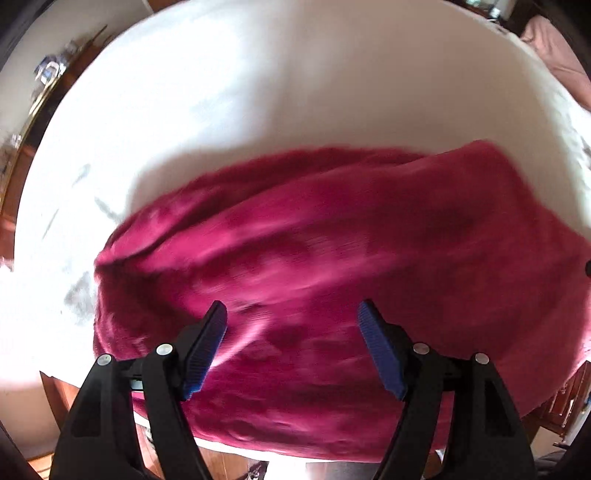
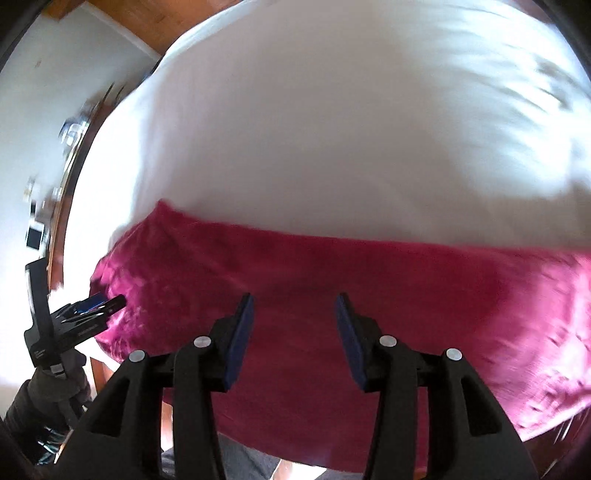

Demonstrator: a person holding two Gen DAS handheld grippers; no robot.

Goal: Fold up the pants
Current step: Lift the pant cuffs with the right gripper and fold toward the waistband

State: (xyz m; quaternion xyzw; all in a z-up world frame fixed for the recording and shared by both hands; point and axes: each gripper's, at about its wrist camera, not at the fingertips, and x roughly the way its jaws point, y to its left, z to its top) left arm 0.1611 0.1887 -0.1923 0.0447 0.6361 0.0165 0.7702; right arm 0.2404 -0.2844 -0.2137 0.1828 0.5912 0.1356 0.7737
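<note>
The magenta fleece pants (image 1: 332, 240) lie in a wide band along the near edge of a white-covered surface (image 1: 258, 92), blurred by motion. My left gripper (image 1: 291, 304) hangs open just above the pants near their left end, with nothing between its blue pads (image 1: 207, 350). In the right wrist view the pants (image 2: 369, 277) stretch across the white surface (image 2: 332, 129). My right gripper (image 2: 294, 295) hovers open over them, its jaws holding nothing. The left gripper (image 2: 109, 304) shows at that view's left edge, by the pants' end.
A gloved hand and dark sleeve (image 2: 44, 391) hold the left gripper. A gold-framed piece with small objects (image 1: 44, 85) stands along the wall on the left. Pink cloth (image 1: 561, 55) lies at the far right. Wooden floor (image 2: 140, 18) surrounds the surface.
</note>
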